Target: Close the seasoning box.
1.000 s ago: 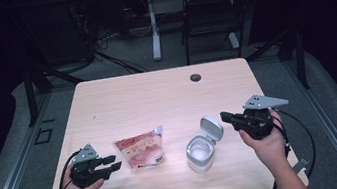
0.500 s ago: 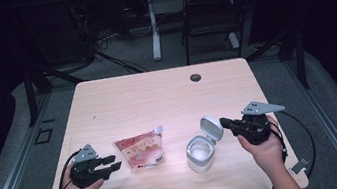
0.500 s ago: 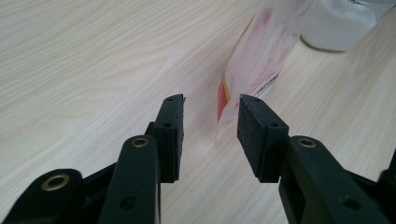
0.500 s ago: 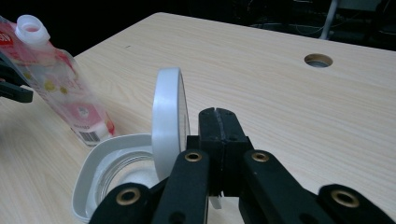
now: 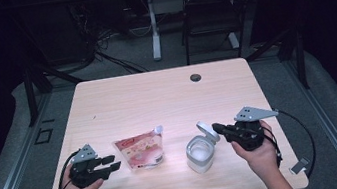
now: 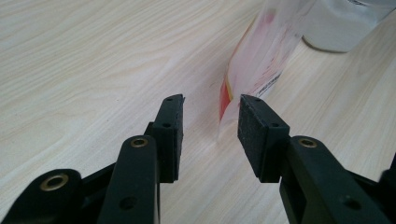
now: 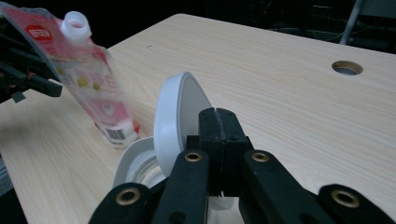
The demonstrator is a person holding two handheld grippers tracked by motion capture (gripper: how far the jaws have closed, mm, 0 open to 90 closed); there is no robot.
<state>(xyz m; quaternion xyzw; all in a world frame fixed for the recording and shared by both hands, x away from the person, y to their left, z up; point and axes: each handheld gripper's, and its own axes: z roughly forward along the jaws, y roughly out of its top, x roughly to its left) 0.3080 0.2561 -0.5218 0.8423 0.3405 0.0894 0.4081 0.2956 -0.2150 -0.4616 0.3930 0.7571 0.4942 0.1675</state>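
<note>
Our right tongs (image 5: 216, 128), closed and empty beside the jar (image 5: 199, 153) lid (image 5: 204, 130), could tip it; left tongs (image 5: 111, 163) gape empty by the pouch (image 5: 141, 151), lower left.

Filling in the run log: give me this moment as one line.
left gripper: open, beside pouch | right gripper: shut, at jar lid | jar: open

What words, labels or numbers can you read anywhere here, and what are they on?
None can be read.
Red badge with white lettering on the pouch: too blurred to read.
Barcode with small digits at the pouch's bottom corner: too small.
Small black print on the pouch in the left gripper view: blurred.
Container and table: no text.
</note>
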